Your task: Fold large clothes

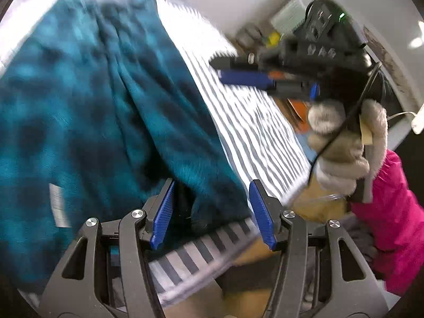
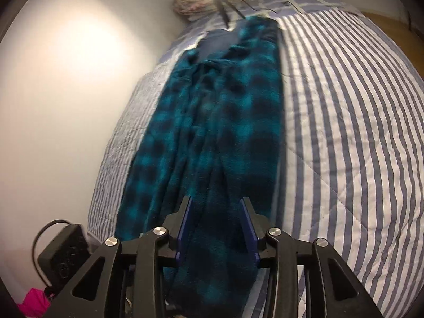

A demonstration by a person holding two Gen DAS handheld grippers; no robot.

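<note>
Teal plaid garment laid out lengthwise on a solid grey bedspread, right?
Not quite: the bedspread is blue-and-white striped, not solid grey. The teal plaid garment does lie stretched lengthwise on it. The right wrist view shows this clearly.

Black tongs [image 1: 212, 212] with ribbed blue pads and silver screws; fuzzy cream glove [image 1: 344, 159], pink sleeve [image 1: 392, 217].

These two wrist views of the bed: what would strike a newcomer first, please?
The long teal-and-black checked fleece garment stands out first, laid lengthwise down the blue-and-white striped quilt beside the white wall. Next come the blue-padded grippers: the left gripper open over the garment's near edge, and the right gripper with fleece between its fingers. In the left view, a pale fuzzy-gloved hand with a bright pink sleeve holds the right gripper.
</note>
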